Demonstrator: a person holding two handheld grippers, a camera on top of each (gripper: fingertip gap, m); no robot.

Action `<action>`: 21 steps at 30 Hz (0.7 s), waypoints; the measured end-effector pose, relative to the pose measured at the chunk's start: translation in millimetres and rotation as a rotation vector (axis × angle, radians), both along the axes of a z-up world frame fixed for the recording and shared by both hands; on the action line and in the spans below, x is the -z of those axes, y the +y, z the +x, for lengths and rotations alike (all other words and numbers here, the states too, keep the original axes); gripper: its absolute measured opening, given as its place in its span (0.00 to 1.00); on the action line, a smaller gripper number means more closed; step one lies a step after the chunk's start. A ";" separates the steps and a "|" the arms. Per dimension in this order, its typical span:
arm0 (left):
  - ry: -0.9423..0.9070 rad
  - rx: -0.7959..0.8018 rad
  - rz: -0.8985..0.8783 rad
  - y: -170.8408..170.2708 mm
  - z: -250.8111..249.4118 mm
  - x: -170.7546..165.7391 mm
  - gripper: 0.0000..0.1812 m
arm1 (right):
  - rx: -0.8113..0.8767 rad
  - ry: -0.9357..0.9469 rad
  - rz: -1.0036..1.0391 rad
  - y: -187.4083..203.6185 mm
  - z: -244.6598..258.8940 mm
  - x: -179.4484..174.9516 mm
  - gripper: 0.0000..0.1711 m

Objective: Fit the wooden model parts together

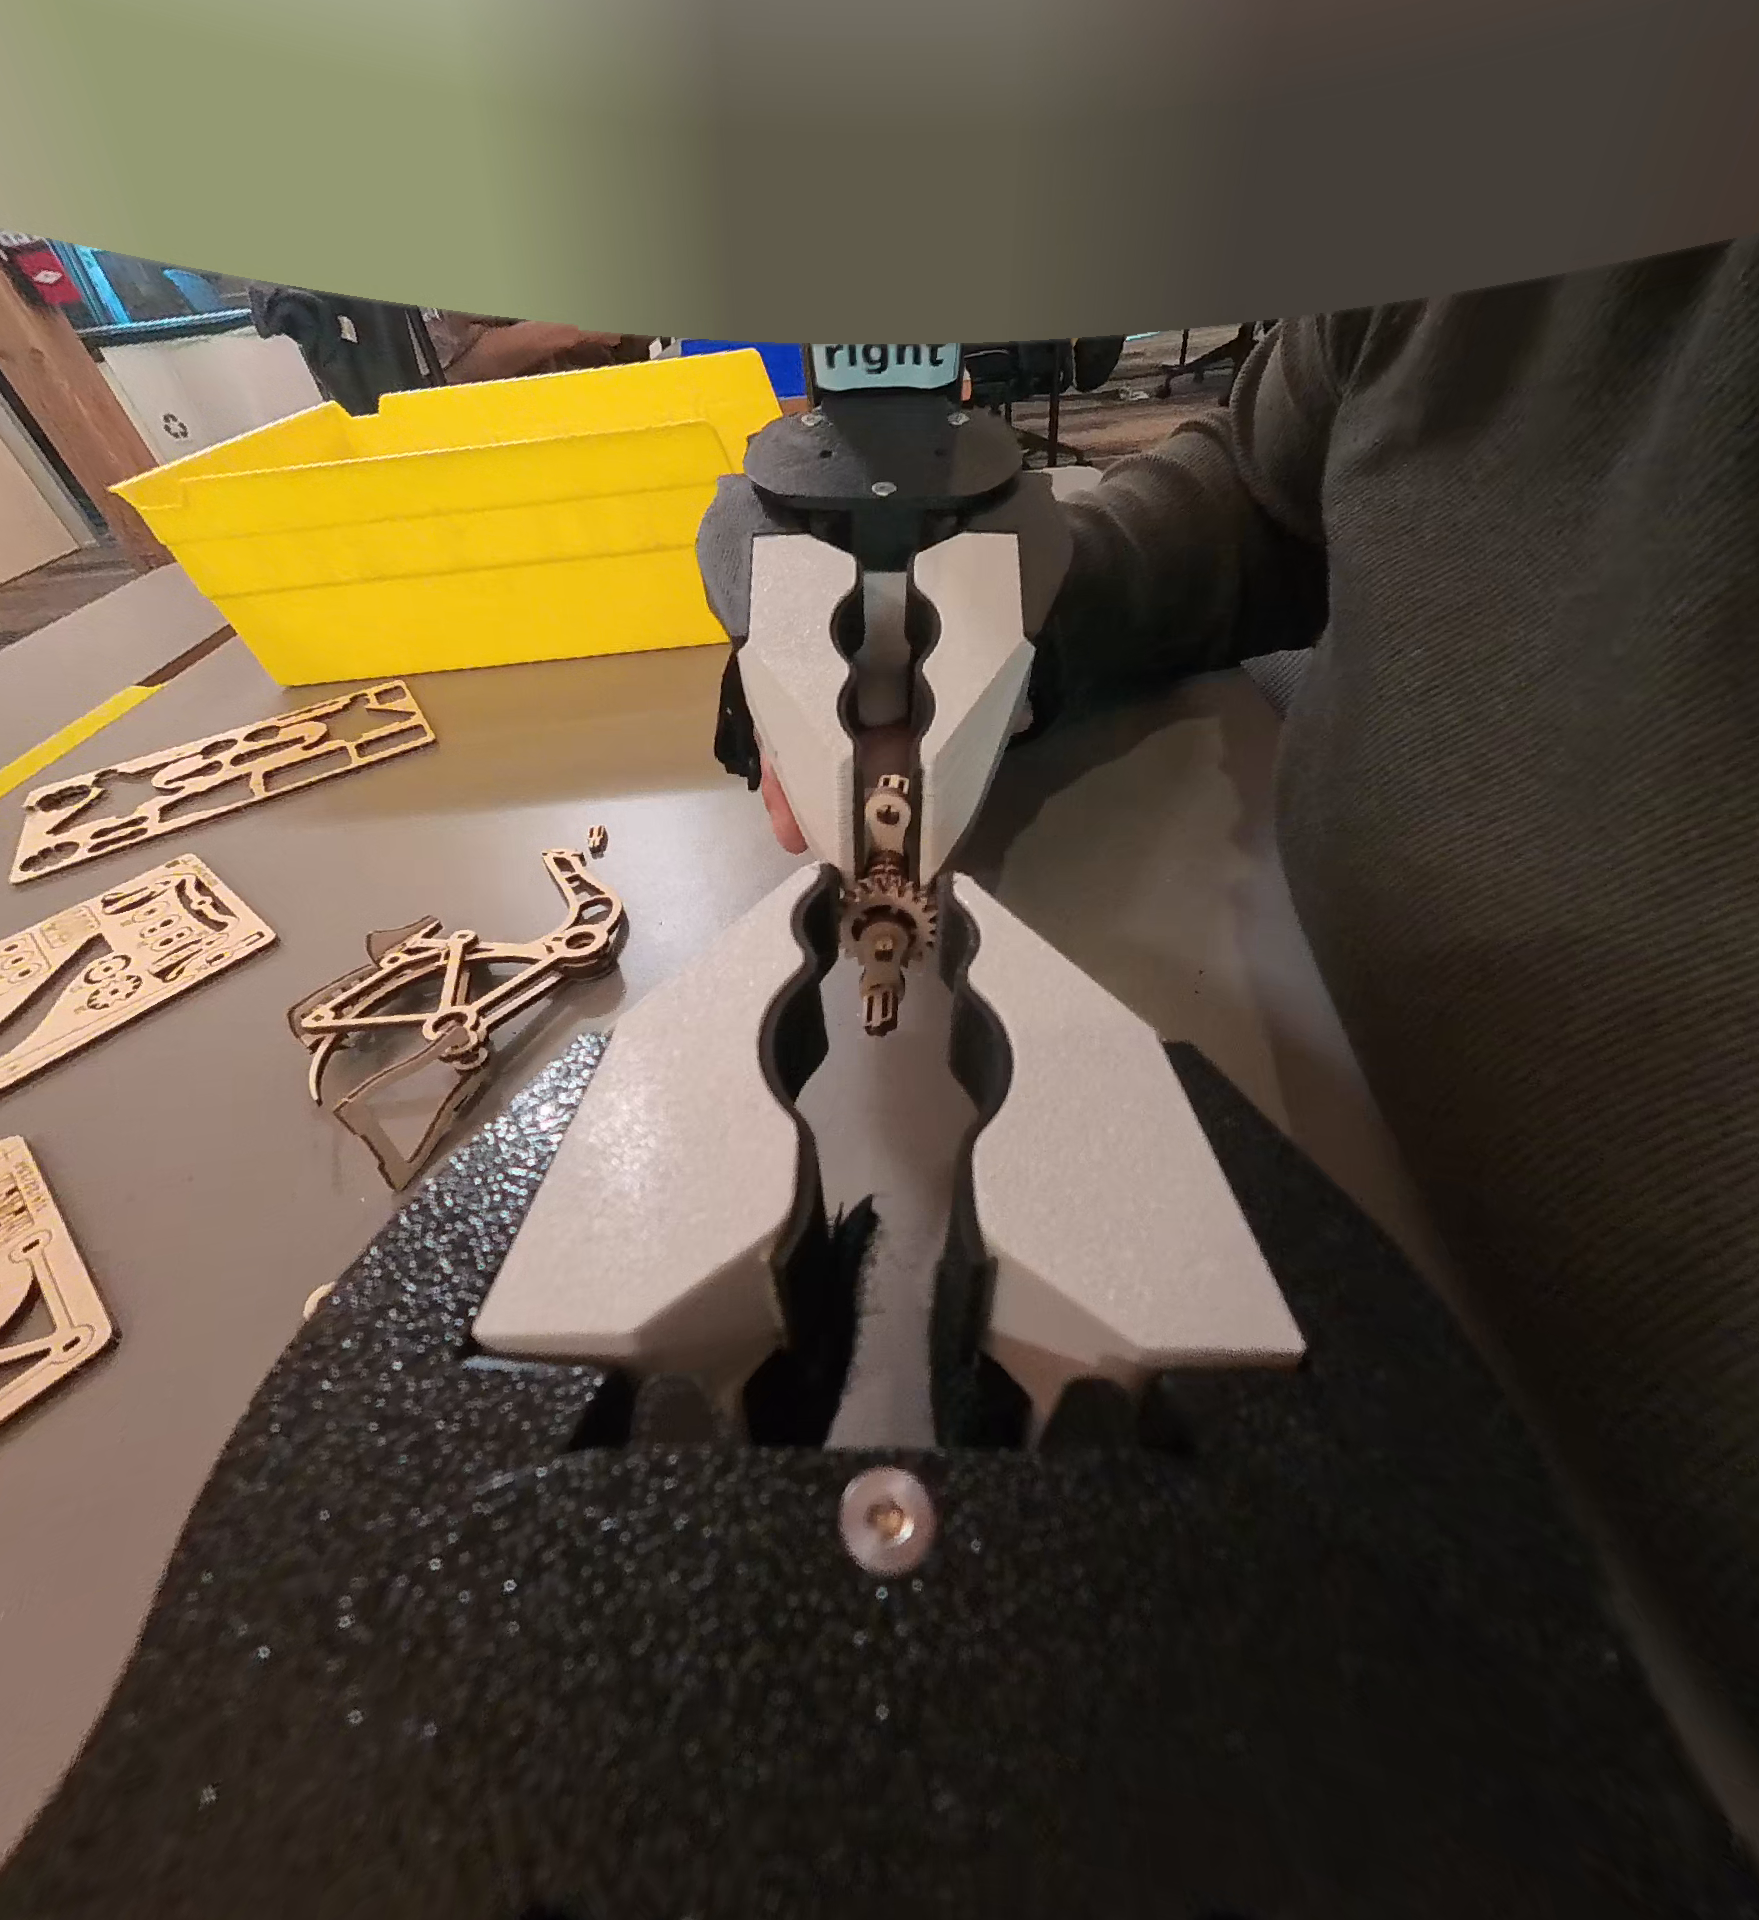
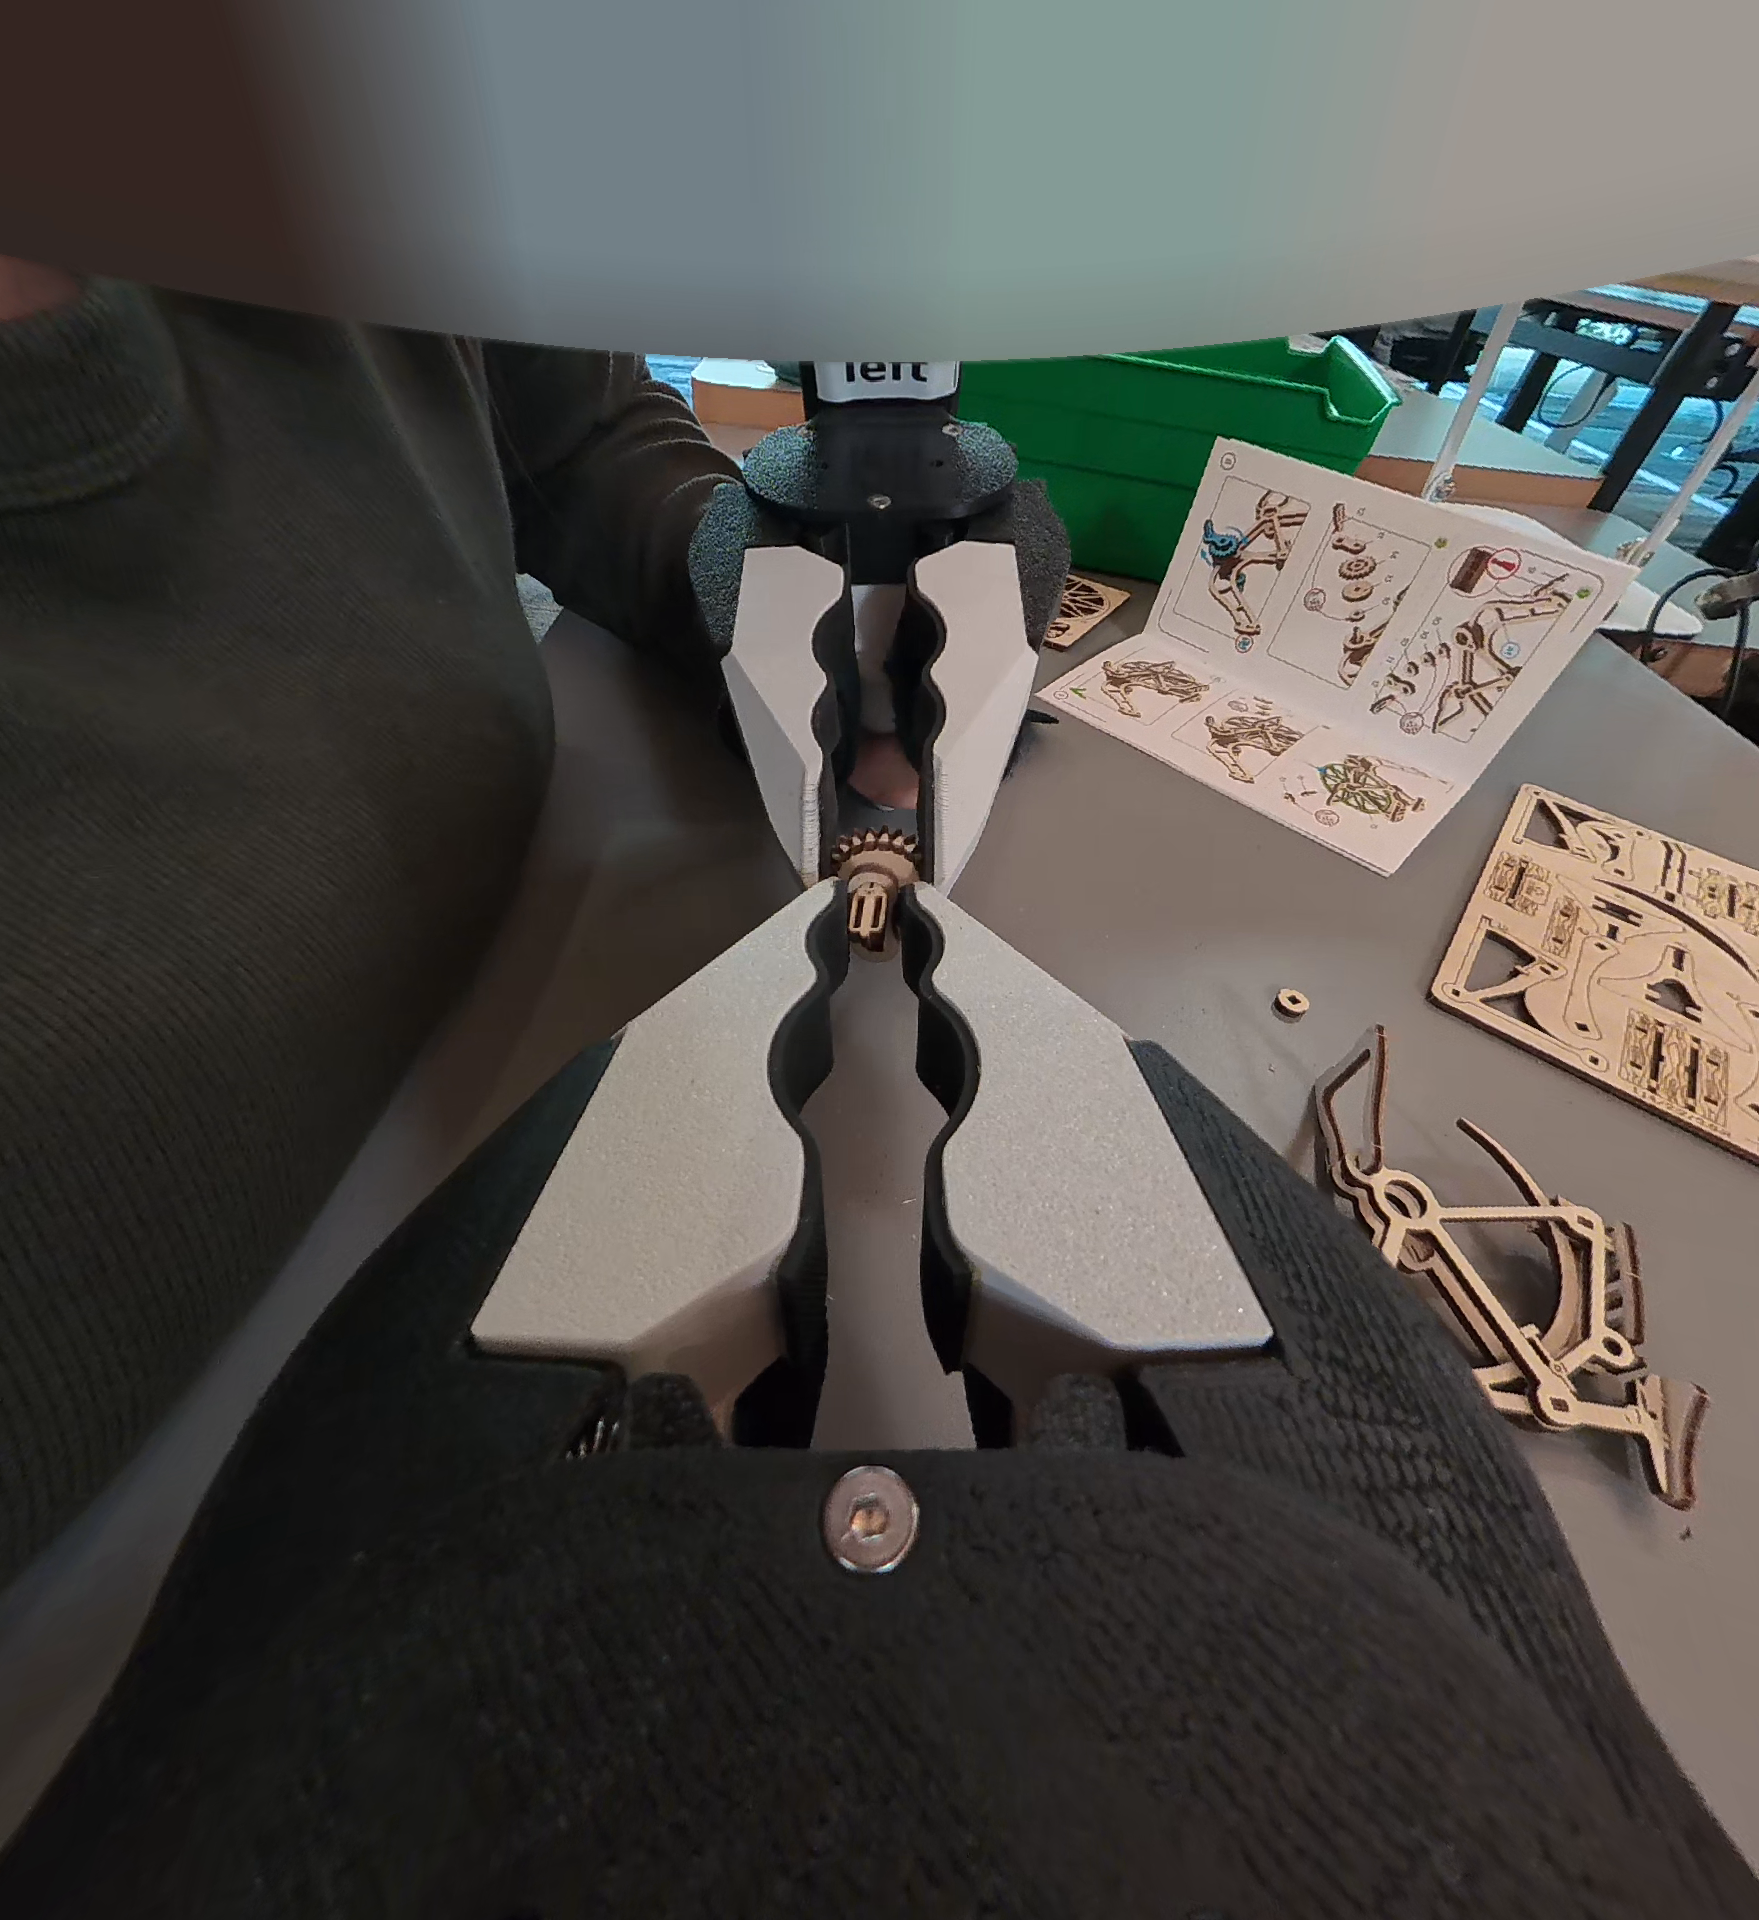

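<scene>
A small wooden gear on an axle (image 1: 880, 920) is held tip to tip between both grippers above the grey table. My left gripper (image 1: 890, 894) is shut on the gear, and the axle's end points back between its fingers. My right gripper (image 1: 890, 847) faces it and is shut on a small wooden crank piece (image 1: 890, 816) joined to the same assembly. In the right wrist view, my right gripper (image 2: 870, 899) clamps the slotted axle end (image 2: 868, 914). The gear (image 2: 870, 844) sits just beyond it in the left gripper (image 2: 870, 842).
A partly built wooden frame (image 1: 459, 997) (image 2: 1509, 1278) lies on the table (image 1: 231, 1195). Punched-out wooden sheets (image 1: 220, 769) (image 2: 1623, 977), a small washer (image 2: 1290, 1001) and an instruction leaflet (image 2: 1353, 644) lie around. A yellow bin (image 1: 459, 540) and a green bin (image 2: 1166, 436) stand behind. A person's dark sweater (image 2: 179, 831) is close. The tips of both grippers are at nearly the same place.
</scene>
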State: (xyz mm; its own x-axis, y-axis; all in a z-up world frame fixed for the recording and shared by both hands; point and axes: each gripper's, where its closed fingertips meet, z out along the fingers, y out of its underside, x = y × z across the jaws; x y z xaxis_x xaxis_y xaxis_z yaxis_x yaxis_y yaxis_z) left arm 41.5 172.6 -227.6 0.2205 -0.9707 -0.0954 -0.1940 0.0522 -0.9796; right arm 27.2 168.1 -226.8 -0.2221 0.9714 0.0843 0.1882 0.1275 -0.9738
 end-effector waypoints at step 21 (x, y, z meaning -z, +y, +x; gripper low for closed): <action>-0.008 -0.028 -0.025 5.6 -1.0 -0.6 0.09 | 0.044 0.001 0.014 7.5 -0.7 -0.3 0.05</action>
State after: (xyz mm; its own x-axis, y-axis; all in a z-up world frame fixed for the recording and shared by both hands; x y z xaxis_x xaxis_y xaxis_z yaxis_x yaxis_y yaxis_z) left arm 40.6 178.1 -227.0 0.2485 -0.9661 -0.0695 -0.1869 0.0226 -0.9821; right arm 26.6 175.7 -226.5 -0.1793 0.9789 0.0978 0.1931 0.1325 -0.9722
